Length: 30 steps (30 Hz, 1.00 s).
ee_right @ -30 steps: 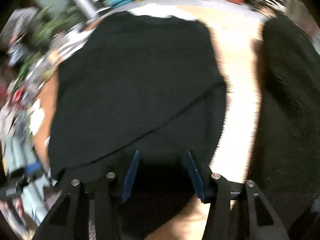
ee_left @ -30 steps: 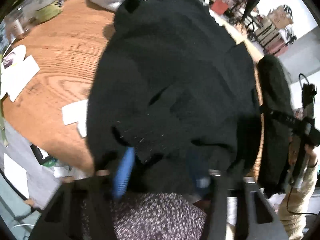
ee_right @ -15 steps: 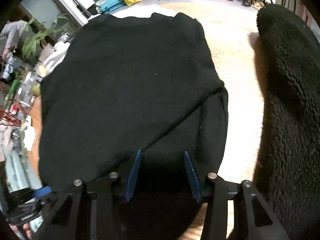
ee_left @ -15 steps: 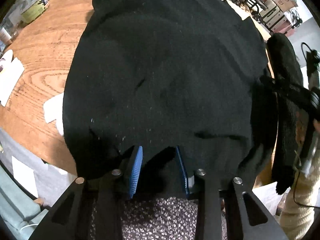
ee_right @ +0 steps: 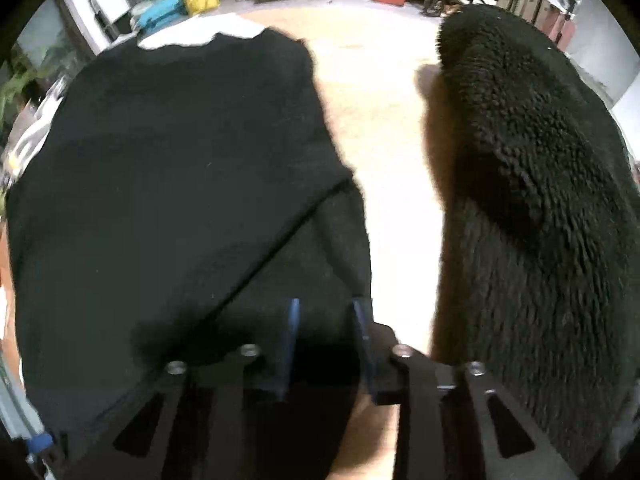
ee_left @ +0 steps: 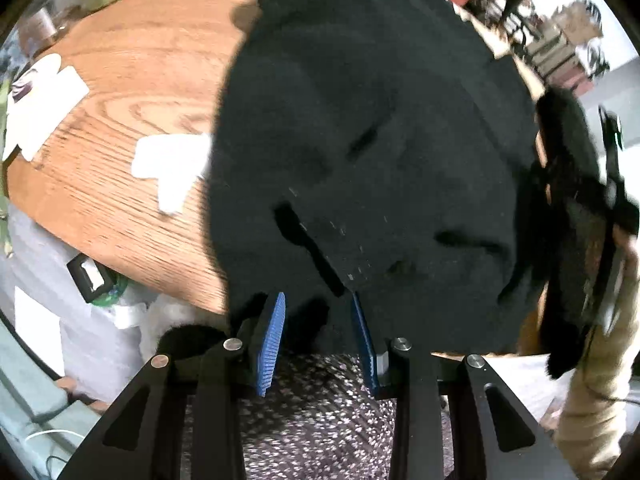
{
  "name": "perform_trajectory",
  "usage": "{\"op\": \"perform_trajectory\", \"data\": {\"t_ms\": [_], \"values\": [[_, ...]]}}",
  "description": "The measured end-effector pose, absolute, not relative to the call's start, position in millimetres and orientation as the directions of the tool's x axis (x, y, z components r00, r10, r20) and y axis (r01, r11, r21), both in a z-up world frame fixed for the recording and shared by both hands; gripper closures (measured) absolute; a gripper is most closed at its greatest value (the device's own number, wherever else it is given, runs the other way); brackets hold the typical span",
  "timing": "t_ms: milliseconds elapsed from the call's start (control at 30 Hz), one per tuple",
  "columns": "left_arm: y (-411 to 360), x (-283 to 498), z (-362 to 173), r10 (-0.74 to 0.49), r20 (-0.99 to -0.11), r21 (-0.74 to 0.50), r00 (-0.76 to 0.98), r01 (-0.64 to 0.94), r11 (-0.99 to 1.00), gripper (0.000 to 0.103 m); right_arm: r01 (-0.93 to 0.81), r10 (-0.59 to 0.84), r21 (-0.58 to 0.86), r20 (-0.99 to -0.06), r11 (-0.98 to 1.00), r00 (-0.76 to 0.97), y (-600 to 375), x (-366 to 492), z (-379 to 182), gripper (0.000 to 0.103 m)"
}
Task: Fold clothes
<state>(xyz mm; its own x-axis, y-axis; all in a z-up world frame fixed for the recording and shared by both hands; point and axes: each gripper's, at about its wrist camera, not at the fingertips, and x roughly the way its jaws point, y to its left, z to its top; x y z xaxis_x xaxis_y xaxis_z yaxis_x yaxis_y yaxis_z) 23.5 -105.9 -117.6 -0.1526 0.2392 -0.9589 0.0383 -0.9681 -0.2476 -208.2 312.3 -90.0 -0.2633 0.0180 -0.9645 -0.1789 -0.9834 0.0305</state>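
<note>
At the left of the wooden worktop (ee_left: 132, 80) some white paper pieces (ee_left: 168, 164) lie bare on the wood, one of them partly tucked under the left edge of the black sweater (ee_left: 360, 140), which is spread over the middle of the worktop with its near hem hanging at the near edge. The left tongs (ee_left: 318, 334) have narrowed a little from a second ago and then held steady; a dark fold of the near hem sits between their blue pads (ee_left: 272, 340), but the blur hides whether the pads actually pinch it, so I cannot tell if the cloth is gripped. Compared with half a second ago the near hem looks more rumpled, with fresh creases running up from those tongs. Further right, the right tongs (ee_right: 326, 344) have slid toward the sweater's near right corner, where a folded flap with a diagonal edge lies, and their jaws are closing with black cloth between them; the pads do not yet look pressed onto it. To the right of that corner, across a bare strip of worktop, a fuzzy black fleece (ee_right: 540, 200) lies apart from the sweater. Both tongs settling on the near hem suggests the next fold, probably lifting that hem toward the far edge, is about to begin.
</note>
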Motion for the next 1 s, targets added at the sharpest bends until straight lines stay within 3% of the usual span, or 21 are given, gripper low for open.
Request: {"op": "perform_trajectory", "data": {"t_ms": [100, 233, 433, 533, 667, 900, 1000], "values": [[-128, 14, -104, 0.241, -0.947, -0.269, -0.21, 0.116, -0.956, 0.066, -0.015, -0.057, 0.065, -0.952, -0.998, -0.3, 286, -194, -67, 0.059], [-152, -15, -115, 0.24, -0.937, -0.304, -0.256, 0.253, -0.919, 0.04, 0.136, -0.025, -0.025, -0.934, -0.99, -0.356, 248, -190, -42, 0.054], [-171, -42, -130, 0.301, -0.904, -0.397, -0.305, 0.332, -0.856, 0.04, 0.296, -0.016, -0.123, -0.903, -0.947, -0.429, 168, -210, -21, 0.054], [-178, -48, -130, 0.286, -0.914, -0.37, -0.289, 0.3, -0.879, 0.04, 0.388, -0.041, -0.176, -0.871, -0.905, -0.49, 83, -243, -10, 0.054], [-197, -52, -138, 0.316, -0.911, -0.388, -0.264, 0.29, -0.875, 0.04, 0.505, -0.065, -0.254, -0.845, -0.825, -0.531, -16, -300, -1, 0.034], [-224, -66, -139, 0.293, -0.927, -0.354, -0.235, 0.289, -0.889, 0.04, 0.573, 0.08, -0.401, -0.861, -0.715, -0.502, -110, -352, -44, 0.039], [-228, -76, -139, 0.321, -0.916, -0.386, -0.242, 0.307, -0.87, 0.04, 0.579, 0.133, -0.46, -0.846, -0.673, -0.517, -134, -366, -67, 0.055]]}}
